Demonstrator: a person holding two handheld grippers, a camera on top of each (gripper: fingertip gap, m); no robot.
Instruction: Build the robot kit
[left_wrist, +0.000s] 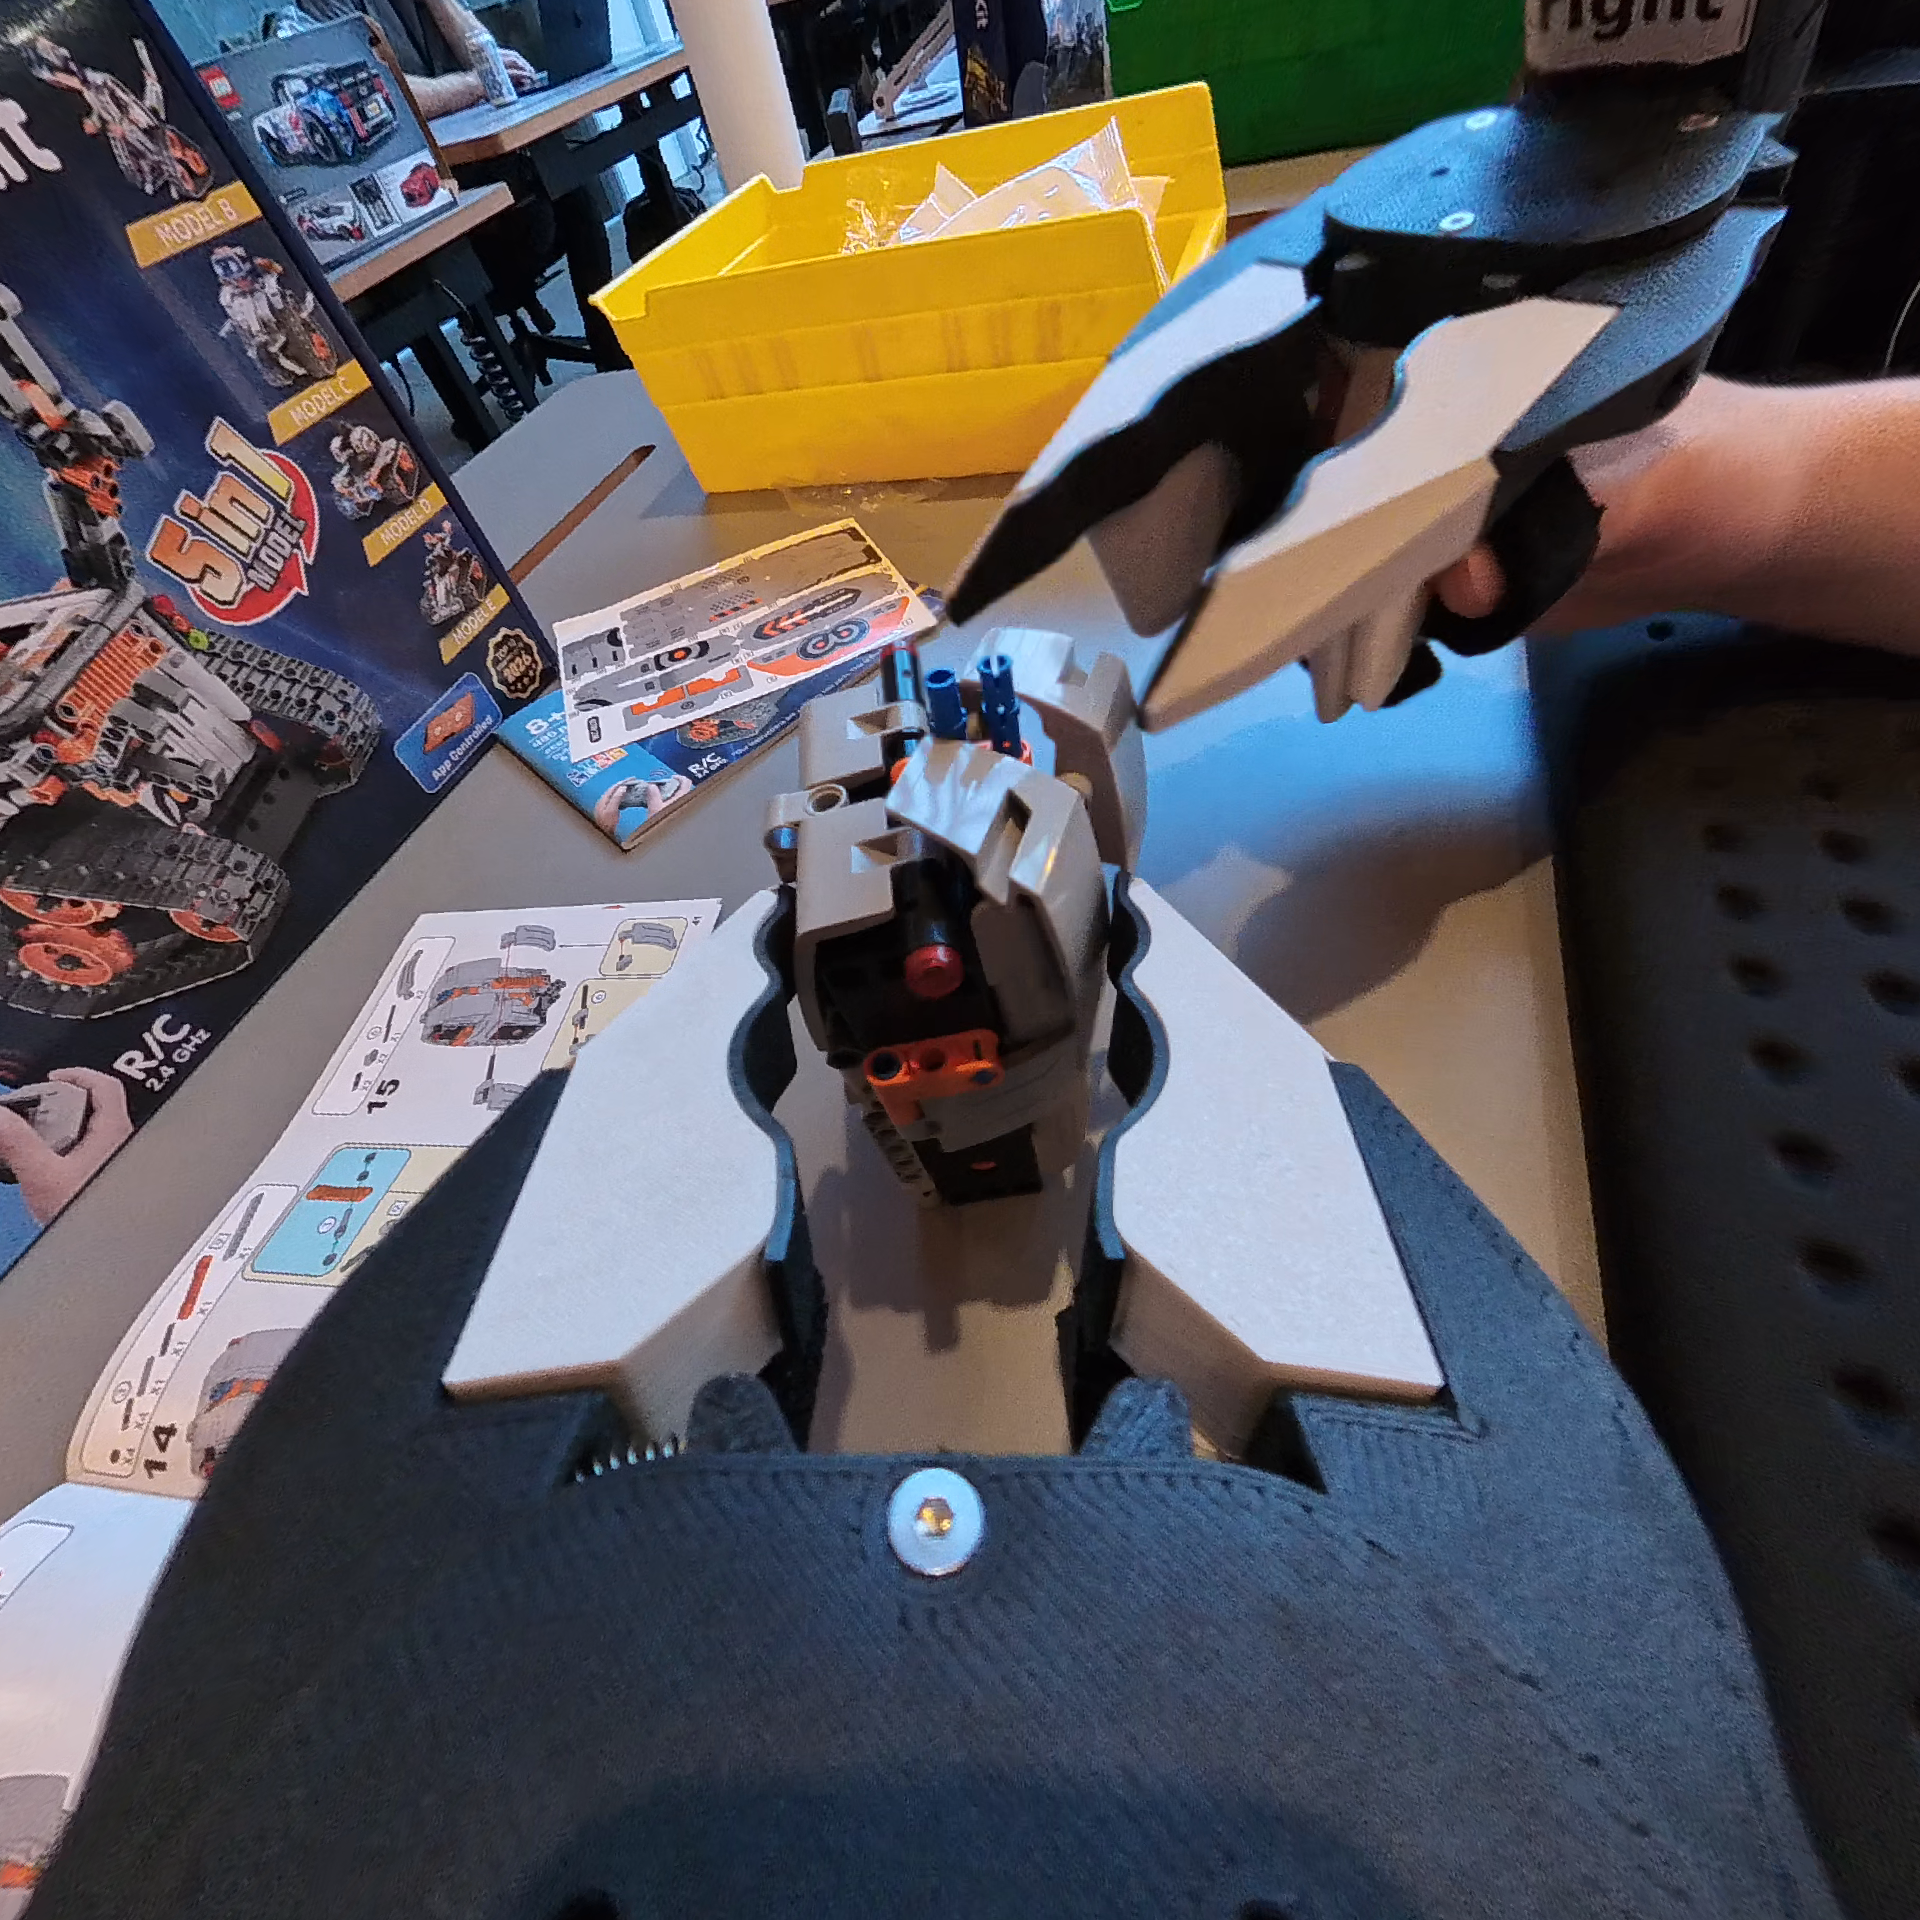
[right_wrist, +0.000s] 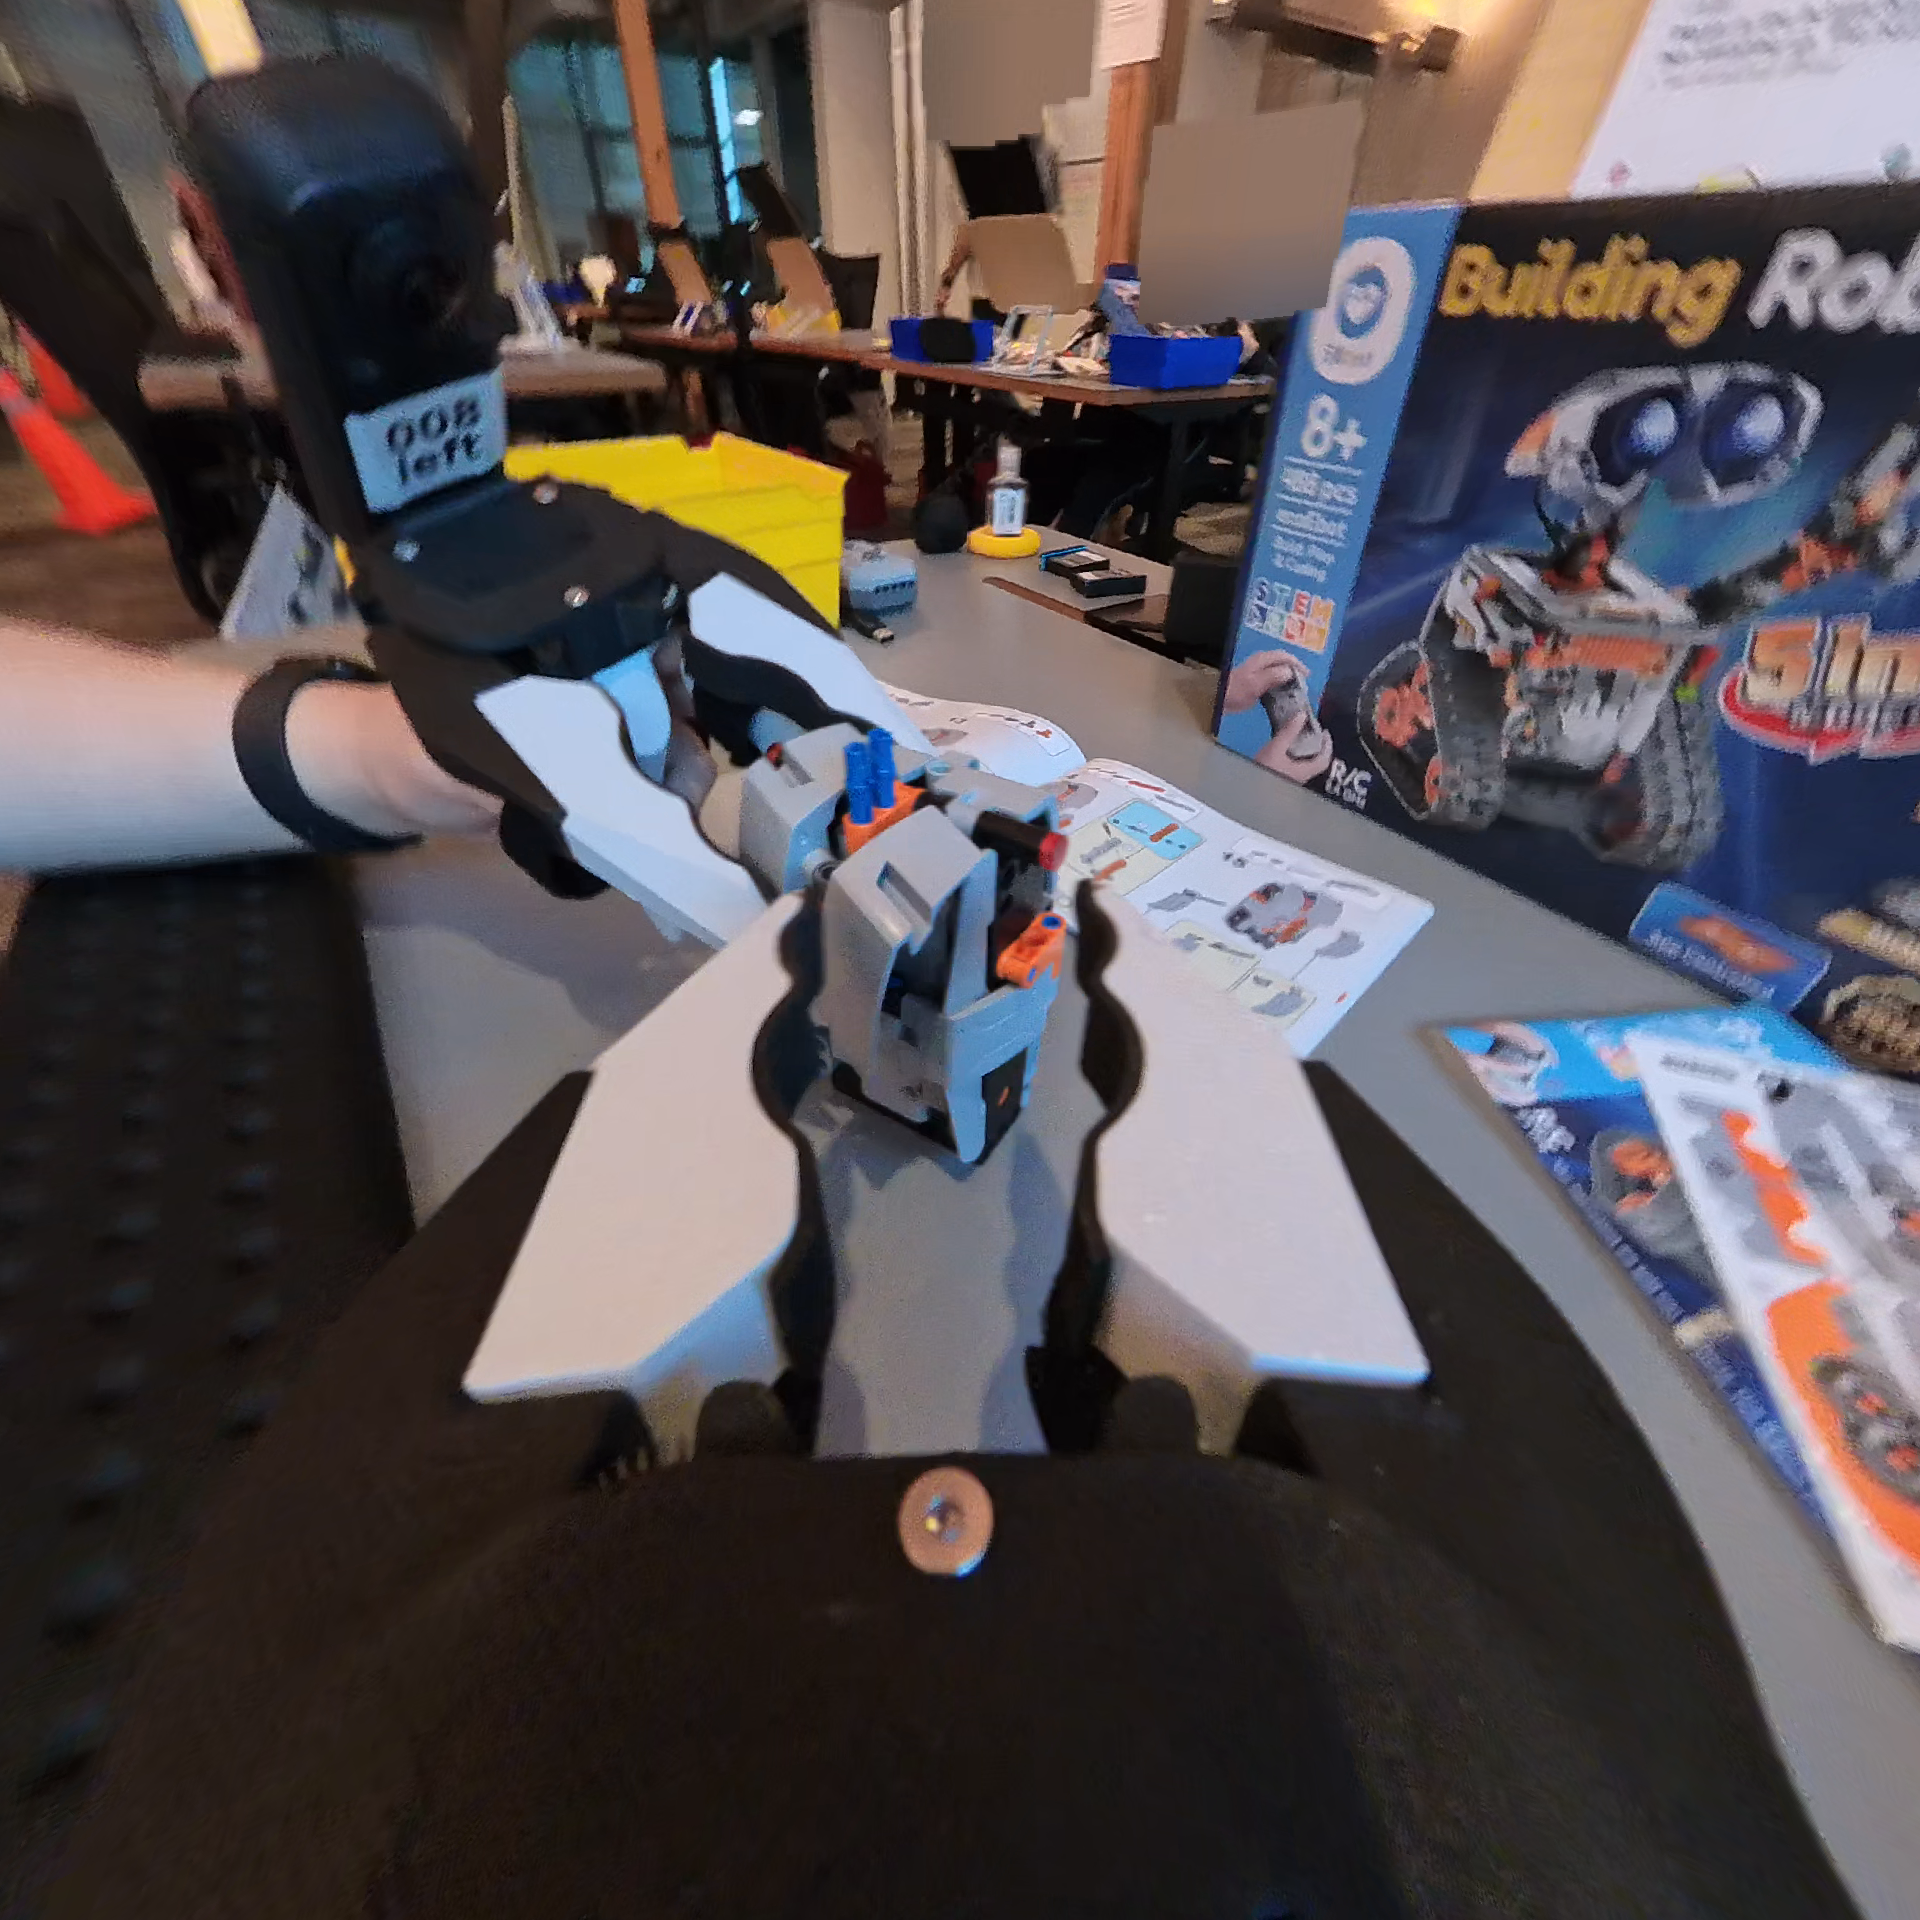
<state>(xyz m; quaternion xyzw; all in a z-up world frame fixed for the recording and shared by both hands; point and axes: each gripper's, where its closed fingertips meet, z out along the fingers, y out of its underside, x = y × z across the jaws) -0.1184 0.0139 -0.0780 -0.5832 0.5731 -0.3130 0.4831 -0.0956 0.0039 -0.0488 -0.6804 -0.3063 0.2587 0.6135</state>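
Note:
A grey, black and orange brick model with blue pins on top stands upright on the grey table. My left gripper is shut on its sides. It also shows in the right wrist view, held by a hand and clamping the far side of the model. My right gripper is open, its fingers on either side of the model without visibly touching it. In the left wrist view the right gripper hovers tilted just above the model's top.
A yellow bin with plastic bags stands behind. The kit's big box stands along one side. An open instruction booklet and a sticker sheet lie flat. A black perforated mat borders the table. There is about 4 cm between the tips of the two grippers.

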